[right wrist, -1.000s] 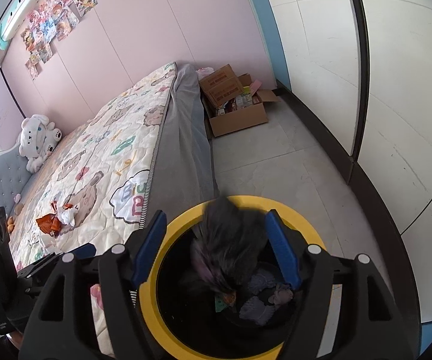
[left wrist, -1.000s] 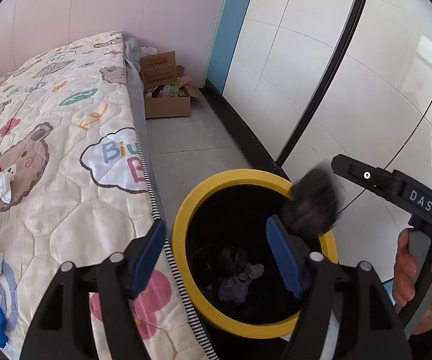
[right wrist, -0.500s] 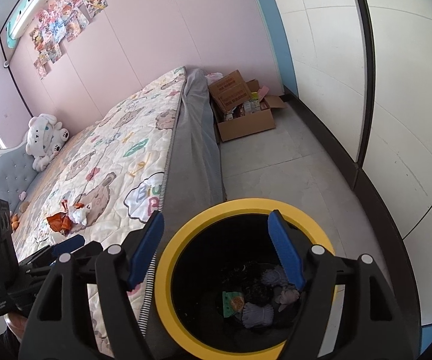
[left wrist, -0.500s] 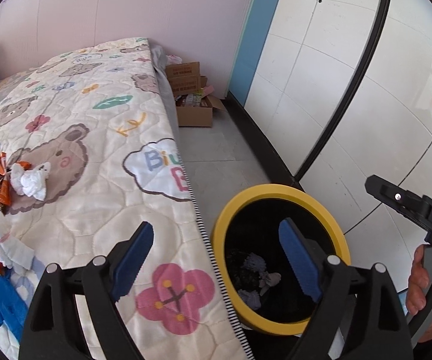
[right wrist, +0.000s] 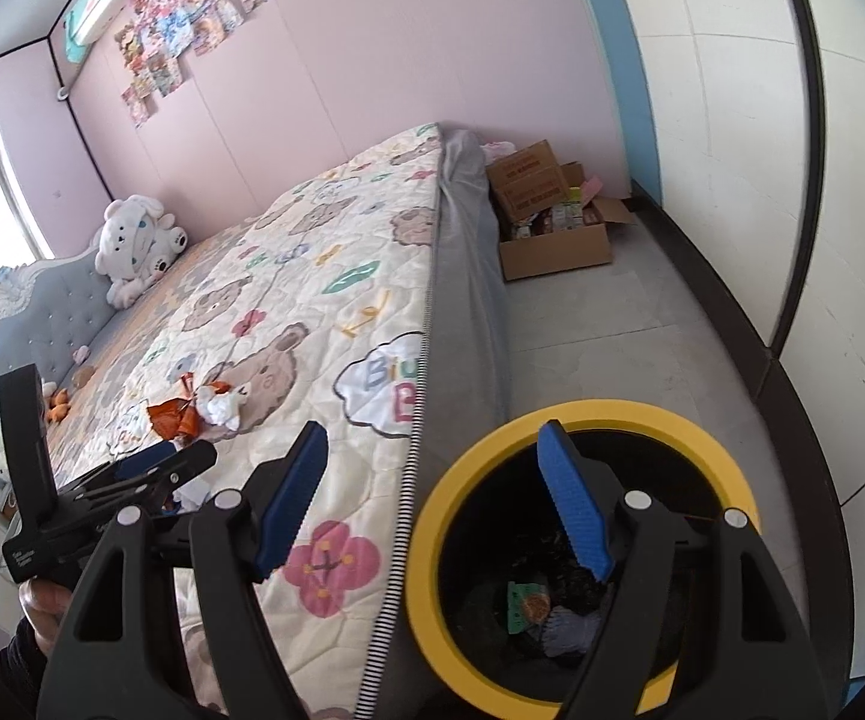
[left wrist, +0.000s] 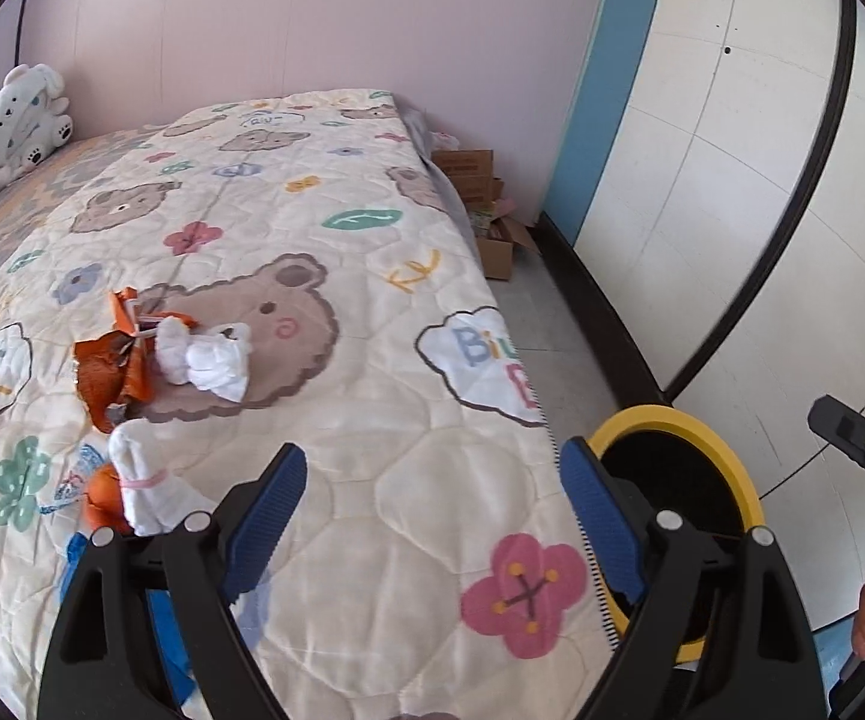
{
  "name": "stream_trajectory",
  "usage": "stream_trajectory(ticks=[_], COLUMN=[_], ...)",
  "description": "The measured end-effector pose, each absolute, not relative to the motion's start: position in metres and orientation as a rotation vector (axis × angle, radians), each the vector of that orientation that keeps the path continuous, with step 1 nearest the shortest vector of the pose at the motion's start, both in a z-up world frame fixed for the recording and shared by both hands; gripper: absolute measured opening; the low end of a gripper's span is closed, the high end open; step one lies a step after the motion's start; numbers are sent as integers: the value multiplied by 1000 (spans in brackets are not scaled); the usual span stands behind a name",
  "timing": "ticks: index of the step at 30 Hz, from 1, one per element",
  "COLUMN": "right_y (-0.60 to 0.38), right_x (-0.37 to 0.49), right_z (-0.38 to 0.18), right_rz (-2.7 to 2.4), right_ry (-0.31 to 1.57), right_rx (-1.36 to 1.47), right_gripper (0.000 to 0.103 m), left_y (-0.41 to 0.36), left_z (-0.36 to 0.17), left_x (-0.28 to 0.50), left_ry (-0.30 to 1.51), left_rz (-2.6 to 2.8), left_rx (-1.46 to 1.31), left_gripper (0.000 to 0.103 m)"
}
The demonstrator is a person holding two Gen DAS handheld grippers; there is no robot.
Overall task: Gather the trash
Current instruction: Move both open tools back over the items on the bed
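Your right gripper (right wrist: 432, 498) hangs with its jaws spread wide and nothing between them: one blue pad sits over the bed (right wrist: 324, 300) edge, the other over the mouth of the yellow-rimmed bin (right wrist: 450, 492). The bin stands on the floor, just beside the bed's grey side. Inside it you can see a green wrapper (right wrist: 525, 603) and greyish crumpled scraps (right wrist: 567, 630). On the quilt lie an orange wrapper (right wrist: 171, 417) and a white tissue wad (right wrist: 222, 408), touching each other. Your left gripper (right wrist: 150, 468) is at lower left, pointing toward them. A cardboard box (right wrist: 552, 246) sits on the floor at the far wall.
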State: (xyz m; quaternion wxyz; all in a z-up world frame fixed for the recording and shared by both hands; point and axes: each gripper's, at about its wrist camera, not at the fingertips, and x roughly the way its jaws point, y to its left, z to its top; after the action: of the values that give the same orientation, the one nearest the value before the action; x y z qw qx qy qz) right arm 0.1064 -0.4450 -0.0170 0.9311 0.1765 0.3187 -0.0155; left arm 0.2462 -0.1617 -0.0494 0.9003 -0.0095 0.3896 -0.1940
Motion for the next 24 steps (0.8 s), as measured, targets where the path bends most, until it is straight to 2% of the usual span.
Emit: stream_trajectory(ticks=[13, 24], right_y=[-359, -277], right_x=[154, 200], right_z=[-21, -47], right_rz=[148, 294], right_ry=[696, 782], right_rx=[312, 227], right_gripper=[73, 73], left_y=[-64, -16], left_z=[-53, -67], left_x=[294, 335], left_ry=[807, 827], left_rz=[-169, -79], left_rx=[-56, -63], left_gripper=[83, 83])
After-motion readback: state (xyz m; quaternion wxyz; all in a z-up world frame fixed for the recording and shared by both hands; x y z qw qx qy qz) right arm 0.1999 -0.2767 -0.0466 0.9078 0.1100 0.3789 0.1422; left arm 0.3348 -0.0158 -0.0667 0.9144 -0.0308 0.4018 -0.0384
